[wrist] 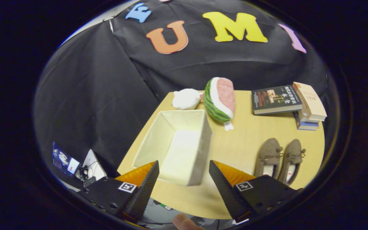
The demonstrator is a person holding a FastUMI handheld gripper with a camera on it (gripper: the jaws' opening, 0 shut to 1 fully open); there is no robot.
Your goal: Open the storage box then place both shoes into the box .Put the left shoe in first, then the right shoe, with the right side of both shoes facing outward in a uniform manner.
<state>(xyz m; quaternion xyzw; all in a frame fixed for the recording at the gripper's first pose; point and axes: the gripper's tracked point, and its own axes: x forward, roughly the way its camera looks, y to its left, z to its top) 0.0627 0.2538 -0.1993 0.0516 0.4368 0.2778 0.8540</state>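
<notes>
Standing open-topped on the wooden table [235, 140], the storage box [177, 147] runs lengthwise away from the gripper [184, 179], whose fingers gape wide and hold nothing, just short of its near wall. Right of it, well apart, both shoes [279, 158] lie side by side, toes pointing away.

Even, moderately bright overhead light; the table [251, 134] shows soft, short shadows beside the storage box [176, 145] and shoes [279, 158]. Strong fisheye curvature bends the rim (edges darken). Gripper [184, 177] fingers, spread apart, appear slightly soft.
</notes>
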